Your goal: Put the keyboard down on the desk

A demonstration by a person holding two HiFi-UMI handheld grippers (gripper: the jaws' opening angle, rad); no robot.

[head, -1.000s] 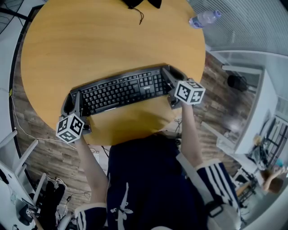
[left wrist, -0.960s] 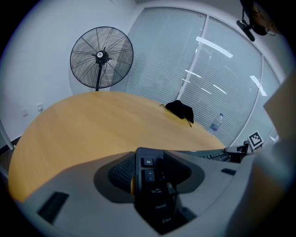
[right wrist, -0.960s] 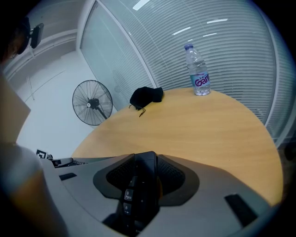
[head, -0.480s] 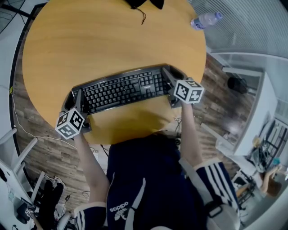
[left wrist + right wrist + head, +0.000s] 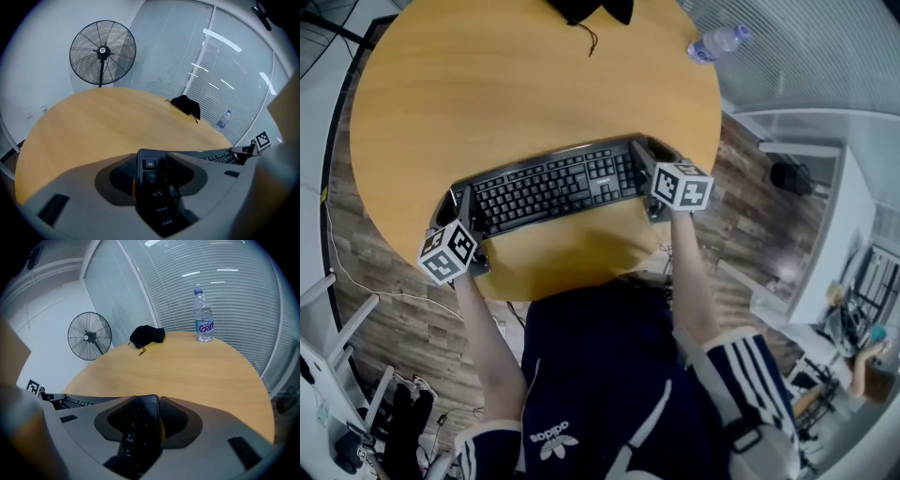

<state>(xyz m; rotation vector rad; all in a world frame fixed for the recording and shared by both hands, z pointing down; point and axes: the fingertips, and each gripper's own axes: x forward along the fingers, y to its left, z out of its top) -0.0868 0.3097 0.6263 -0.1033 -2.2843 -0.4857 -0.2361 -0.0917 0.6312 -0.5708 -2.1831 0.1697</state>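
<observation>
A black keyboard is held over the near part of the round wooden desk. My left gripper is shut on the keyboard's left end, where the Esc key shows between its jaws. Across from it, my right gripper is shut on the right end, by the number pad keys. Whether the keyboard touches the desk top I cannot tell.
A clear water bottle stands near the desk's far right edge. A black cloth with a cord lies at the far side. A floor fan stands beyond the desk. The desk's front edge is close to the person's body.
The keyboard and both grippers have drifted slightly left and away in the head view. Both grips are unchanged.
</observation>
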